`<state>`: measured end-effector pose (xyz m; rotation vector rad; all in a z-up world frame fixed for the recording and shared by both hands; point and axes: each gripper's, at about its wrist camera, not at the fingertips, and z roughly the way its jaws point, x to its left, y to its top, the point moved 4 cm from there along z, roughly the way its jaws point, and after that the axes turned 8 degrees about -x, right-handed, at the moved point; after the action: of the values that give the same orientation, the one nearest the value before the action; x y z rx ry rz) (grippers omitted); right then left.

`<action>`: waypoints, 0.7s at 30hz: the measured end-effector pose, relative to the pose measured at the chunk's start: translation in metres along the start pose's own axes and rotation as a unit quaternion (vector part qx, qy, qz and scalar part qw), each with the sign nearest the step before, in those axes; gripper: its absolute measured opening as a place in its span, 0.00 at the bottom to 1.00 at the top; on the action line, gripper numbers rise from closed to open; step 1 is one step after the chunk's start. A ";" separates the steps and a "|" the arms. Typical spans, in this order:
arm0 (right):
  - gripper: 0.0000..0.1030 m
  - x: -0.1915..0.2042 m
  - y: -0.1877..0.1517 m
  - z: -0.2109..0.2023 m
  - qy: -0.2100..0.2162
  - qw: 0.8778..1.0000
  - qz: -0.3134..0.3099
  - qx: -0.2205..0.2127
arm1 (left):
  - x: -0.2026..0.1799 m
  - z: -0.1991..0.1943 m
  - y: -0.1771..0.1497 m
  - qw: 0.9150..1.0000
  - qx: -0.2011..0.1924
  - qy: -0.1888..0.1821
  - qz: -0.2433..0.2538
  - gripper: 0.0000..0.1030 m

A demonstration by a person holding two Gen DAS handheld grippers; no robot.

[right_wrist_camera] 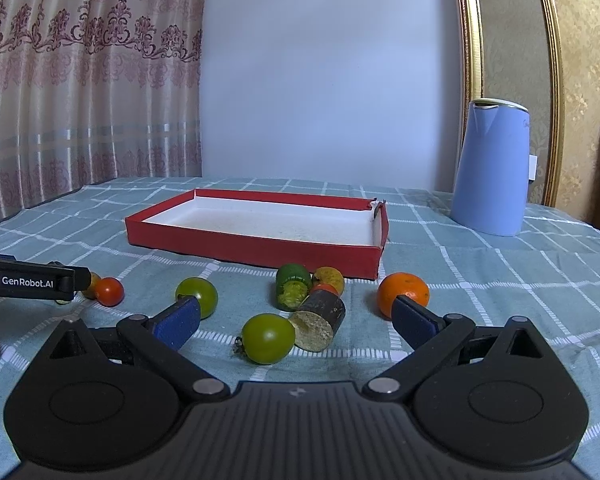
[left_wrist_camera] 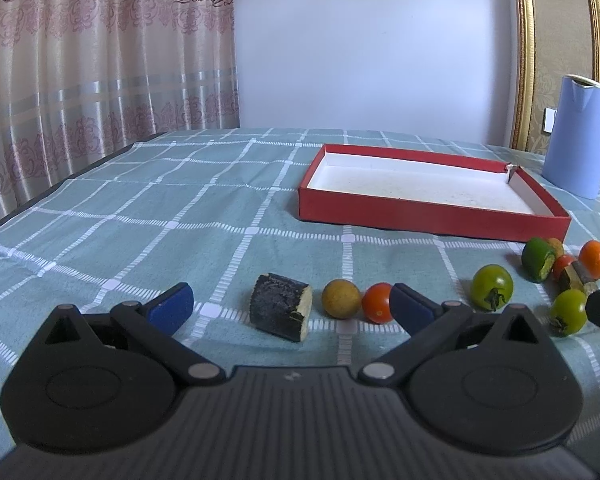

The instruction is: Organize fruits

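Left claw (left_wrist_camera: 292, 304) agape, right claw (right_wrist_camera: 296, 316) agape; dark log piece (left_wrist_camera: 280, 310) lying, cut end rightward.

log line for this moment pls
stage: before first pick | left gripper: open, empty | right gripper: open, empty | red box: empty | fruits: all on tablecloth

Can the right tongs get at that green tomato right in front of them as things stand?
Probably yes. The right tongs are open, and the green tomato lies between the pads with nothing ahead of it. The dark cut piece touches its right side and may get nudged.
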<state>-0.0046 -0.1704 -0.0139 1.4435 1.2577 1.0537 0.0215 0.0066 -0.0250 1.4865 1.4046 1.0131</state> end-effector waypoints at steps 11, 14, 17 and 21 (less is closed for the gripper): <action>0.99 0.000 0.000 0.000 0.003 1.000 0.000 -0.001 | 0.000 0.000 0.000 1.000 0.000 0.000 0.001 1.00; 0.99 0.001 -0.001 -0.001 0.005 1.000 0.000 -0.002 | 0.000 0.000 0.000 1.000 0.001 0.000 0.001 1.00; 0.98 0.002 -0.001 -0.001 0.006 1.000 0.000 -0.001 | 0.000 0.000 0.000 1.000 0.000 0.000 0.000 1.00; 0.97 0.002 -0.001 -0.001 0.006 1.000 0.001 0.000 | 0.001 0.000 -0.001 1.000 0.001 0.000 -0.003 1.00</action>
<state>-0.0054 -0.1686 -0.0151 1.4398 1.2653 1.0654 0.0209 0.0078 -0.0261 1.4826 1.4092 1.0100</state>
